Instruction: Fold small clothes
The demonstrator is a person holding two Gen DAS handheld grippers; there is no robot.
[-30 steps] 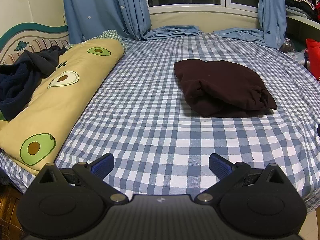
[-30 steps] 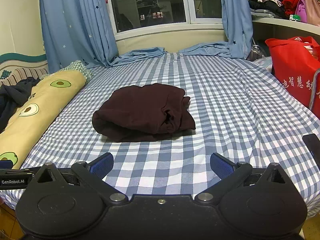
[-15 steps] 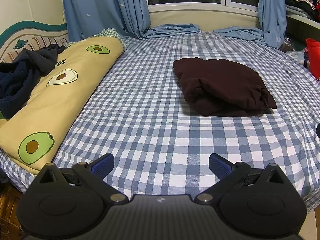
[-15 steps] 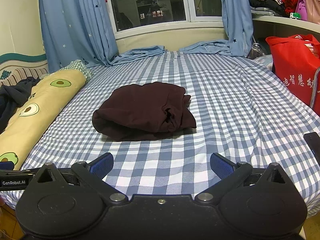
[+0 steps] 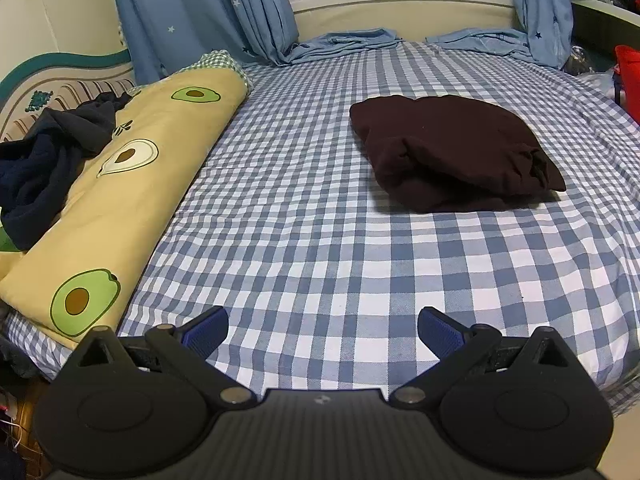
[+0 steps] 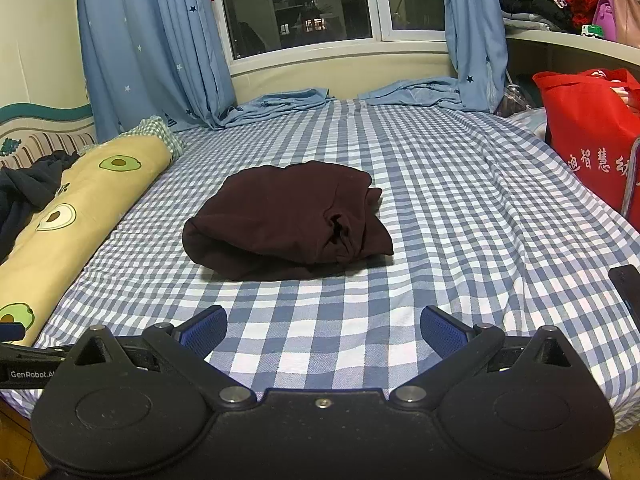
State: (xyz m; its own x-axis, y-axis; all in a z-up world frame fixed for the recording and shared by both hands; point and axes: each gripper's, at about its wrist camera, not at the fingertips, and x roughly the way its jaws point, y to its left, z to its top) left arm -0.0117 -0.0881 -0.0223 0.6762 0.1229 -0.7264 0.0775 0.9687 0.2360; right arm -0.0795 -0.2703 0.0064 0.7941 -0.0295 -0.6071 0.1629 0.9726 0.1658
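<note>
A dark maroon garment (image 5: 452, 152) (image 6: 288, 220) lies folded into a thick bundle in the middle of the blue-and-white checked bed (image 5: 312, 240) (image 6: 460, 200). My left gripper (image 5: 322, 332) hovers open over the bed's near edge, well short of the bundle and to its left. My right gripper (image 6: 323, 330) is open too, near the front edge, with the bundle straight ahead of it. Neither holds anything.
A yellow avocado-print rolled quilt (image 5: 120, 184) (image 6: 68, 216) lies along the left side with dark navy clothes (image 5: 44, 160) heaped on it. A red bag (image 6: 592, 140) stands at the right of the bed. Blue curtains (image 6: 152, 40) hang at the window behind.
Both wrist views have drifted slightly; the maroon bundle sits a little further from each gripper. Both grippers stay open and the garment has not moved on the bed.
</note>
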